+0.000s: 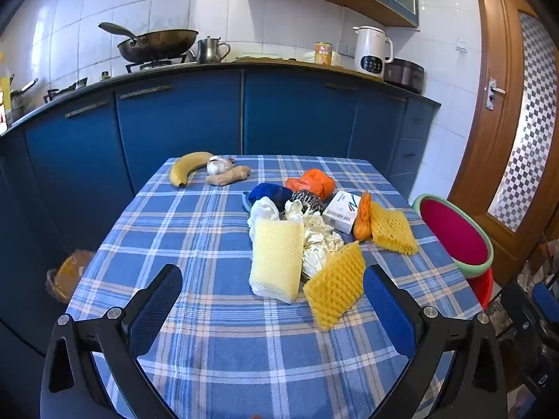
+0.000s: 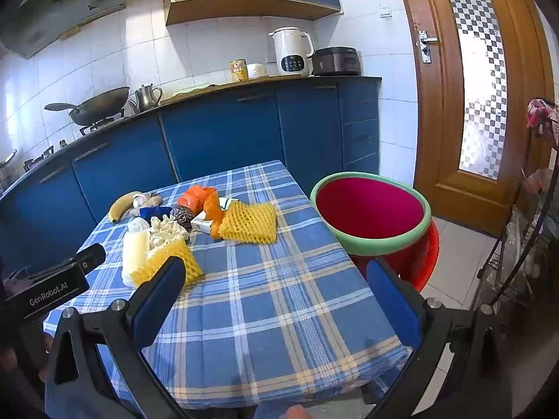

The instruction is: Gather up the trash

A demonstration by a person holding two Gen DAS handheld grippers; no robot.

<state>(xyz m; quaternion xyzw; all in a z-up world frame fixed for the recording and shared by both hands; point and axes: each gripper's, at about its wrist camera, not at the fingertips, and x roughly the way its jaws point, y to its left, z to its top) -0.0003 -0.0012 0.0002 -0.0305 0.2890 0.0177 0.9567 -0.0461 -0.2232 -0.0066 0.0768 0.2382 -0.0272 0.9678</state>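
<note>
Trash pile (image 1: 307, 230) lay on table (image 1: 195, 230), just ahead of left gripper (image 1: 272, 300), nearer it. Right gripper (image 2: 276, 293) off to side, by bin (image 2: 370, 213). Both jaws wide, empty.

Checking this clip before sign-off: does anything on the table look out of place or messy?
Yes: a heap of litter sits mid-tablecloth, foam nets, crumpled paper, a small carton, while the banana, garlic and ginger lie tidily apart. Nothing spilled.

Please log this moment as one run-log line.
step: not started | left tool: open, empty | right tool: open, empty | trash pile: on table | bin: beside table
</note>
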